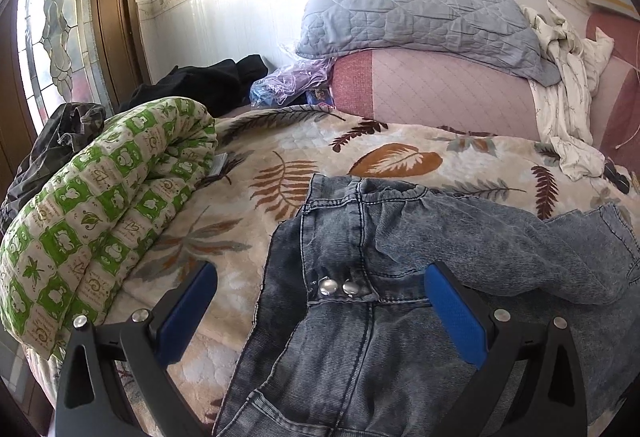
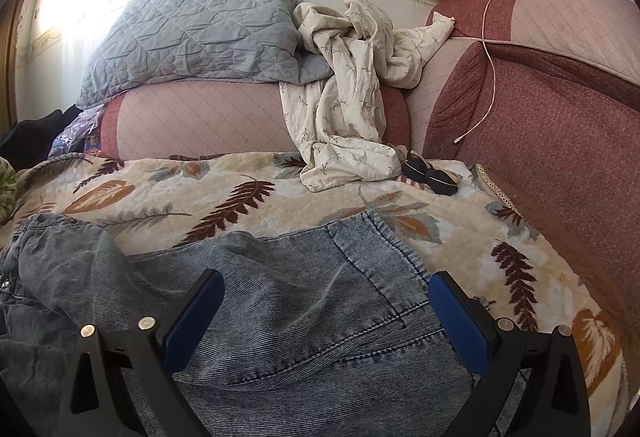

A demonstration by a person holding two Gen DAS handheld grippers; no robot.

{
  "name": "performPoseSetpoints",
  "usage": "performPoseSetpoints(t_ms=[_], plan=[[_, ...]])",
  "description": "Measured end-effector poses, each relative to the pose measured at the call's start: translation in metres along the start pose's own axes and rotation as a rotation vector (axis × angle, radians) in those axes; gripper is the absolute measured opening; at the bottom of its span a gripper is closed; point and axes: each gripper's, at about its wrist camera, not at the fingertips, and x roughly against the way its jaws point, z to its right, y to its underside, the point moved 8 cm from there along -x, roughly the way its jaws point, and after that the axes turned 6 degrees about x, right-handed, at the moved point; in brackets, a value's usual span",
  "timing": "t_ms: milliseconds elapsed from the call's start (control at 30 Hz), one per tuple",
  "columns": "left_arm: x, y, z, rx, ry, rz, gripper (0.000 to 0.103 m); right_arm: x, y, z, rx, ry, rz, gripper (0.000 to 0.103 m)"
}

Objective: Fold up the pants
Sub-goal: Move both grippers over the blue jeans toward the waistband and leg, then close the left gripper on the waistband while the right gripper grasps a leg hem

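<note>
Washed blue denim pants (image 1: 400, 277) lie rumpled on a leaf-patterned blanket (image 1: 280, 165), waistband towards the far side and two metal snap buttons (image 1: 338, 287) showing. My left gripper (image 1: 320, 301) hovers open over the waist area, its blue pads (image 1: 456, 317) wide apart with nothing between them. In the right wrist view the same pants (image 2: 280, 297) spread across the blanket (image 2: 224, 205), one leg hem (image 2: 384, 237) at the far right. My right gripper (image 2: 326, 309) is open above the denim, holding nothing.
A rolled green-and-white quilt (image 1: 92, 225) lies on the left. Grey pillow (image 1: 412, 9) rests on pink cushions (image 1: 440, 85). A crumpled white floral cloth (image 2: 344, 89) and a dark pair of small items (image 2: 430, 173) sit behind. A red sofa arm (image 2: 540, 117) with a cable bounds the right.
</note>
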Motion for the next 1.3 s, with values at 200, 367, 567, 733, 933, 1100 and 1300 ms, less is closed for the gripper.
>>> performPoseSetpoints(t_ms=[200, 367, 567, 733, 933, 1100, 1300], plan=[[-0.002, 0.000, 0.004, -0.002, 0.011, -0.011, 0.103, 0.000, 0.000, -0.002, 0.002, -0.006, -0.001, 0.103], [-0.020, -0.008, 0.007, 0.028, 0.075, -0.106, 0.103, -0.013, -0.017, -0.003, 0.029, -0.073, -0.004, 0.103], [-0.068, -0.044, 0.004, 0.036, 0.066, -0.180, 0.103, -0.058, -0.043, -0.003, 0.062, -0.204, -0.083, 0.103], [-0.116, -0.059, -0.004, 0.084, 0.052, -0.247, 0.103, -0.100, -0.066, 0.019, -0.033, -0.238, -0.131, 0.103], [-0.144, -0.064, -0.014, 0.115, 0.067, -0.280, 0.103, -0.151, -0.066, 0.022, -0.121, -0.304, -0.250, 0.103], [-0.159, -0.061, -0.028, 0.137, 0.065, -0.314, 0.103, -0.174, -0.057, 0.029, -0.108, -0.253, -0.298, 0.103], [-0.166, -0.061, -0.040, 0.167, 0.080, -0.316, 0.103, -0.171, -0.063, 0.079, -0.219, -0.181, -0.269, 0.103]])
